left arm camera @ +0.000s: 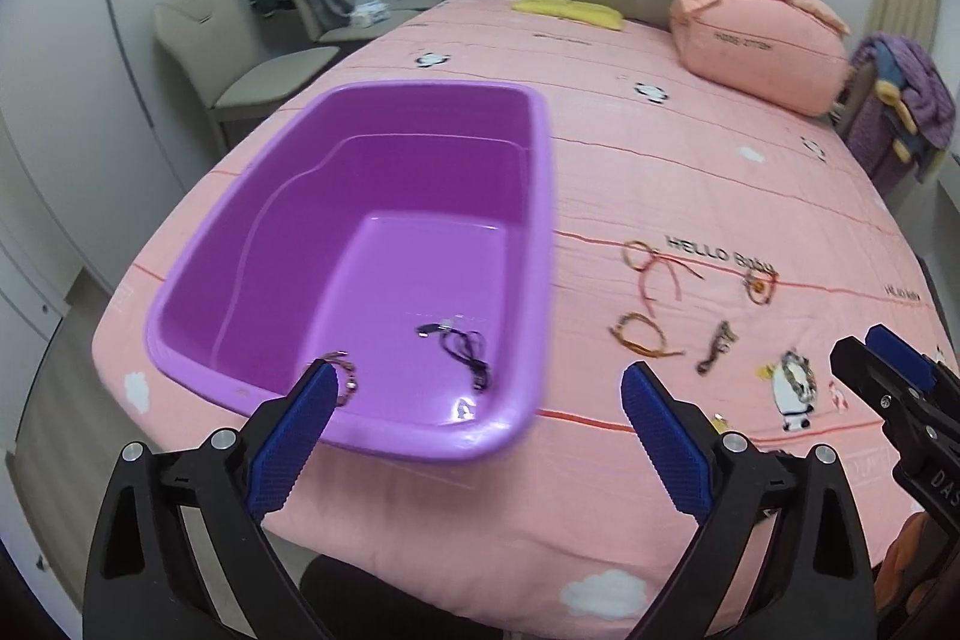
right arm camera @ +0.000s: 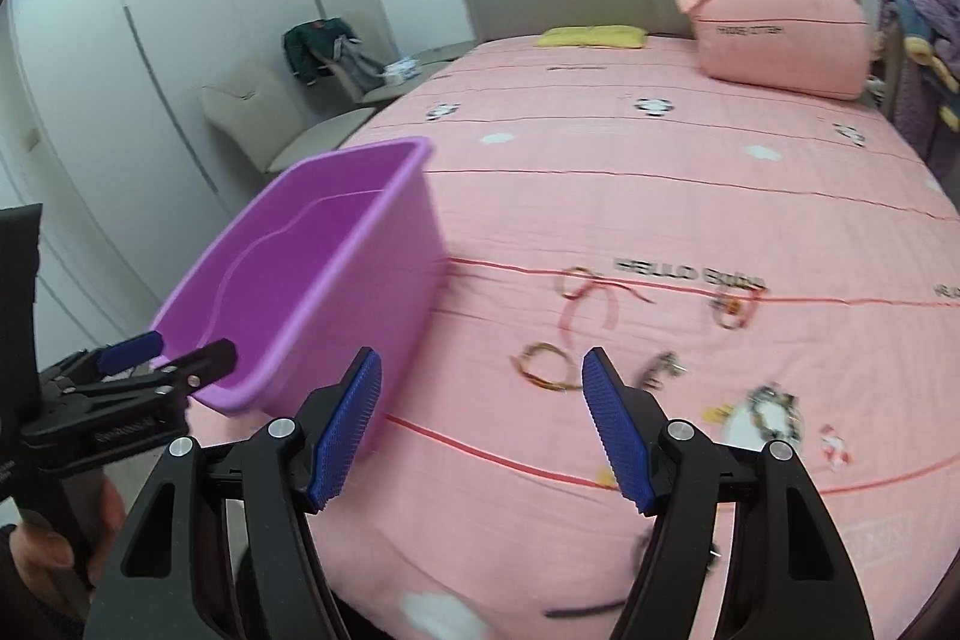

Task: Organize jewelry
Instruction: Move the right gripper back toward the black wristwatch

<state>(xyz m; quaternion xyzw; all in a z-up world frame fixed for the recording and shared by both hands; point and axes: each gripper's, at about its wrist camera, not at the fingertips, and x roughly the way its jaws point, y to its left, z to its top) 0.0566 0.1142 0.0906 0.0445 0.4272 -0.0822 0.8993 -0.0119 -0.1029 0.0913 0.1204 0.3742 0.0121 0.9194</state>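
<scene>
A purple plastic bin (left arm camera: 540,196) (right arm camera: 336,280) sits on the pink bed at the left. On its floor lie a black cord necklace (left arm camera: 462,349) and a beaded bracelet (left arm camera: 347,376). Right of the bin, several pieces lie loose on the cover: a red string bracelet (left arm camera: 654,268) (right arm camera: 585,292), an orange bracelet (left arm camera: 642,334) (right arm camera: 546,367), a dark chain (left arm camera: 717,346) (right arm camera: 660,370), a round bracelet (left arm camera: 759,286) (right arm camera: 732,307) and a beaded ring (left arm camera: 798,376) (right arm camera: 774,409). My left gripper (left arm camera: 480,370) (right arm camera: 174,358) hangs wide open over the bin's near end, holding nothing. My right gripper (right arm camera: 483,355) (left arm camera: 882,358) is open above the orange bracelet, holding nothing.
A pink pillow (left arm camera: 762,40) and a yellow cloth (left arm camera: 570,10) lie near the headboard. Beige chairs (left arm camera: 240,58) with clothes stand left of the bed beside white wardrobes. A purple blanket (left arm camera: 900,100) hangs at the right. A hand (right arm camera: 54,550) holds the left gripper's handle.
</scene>
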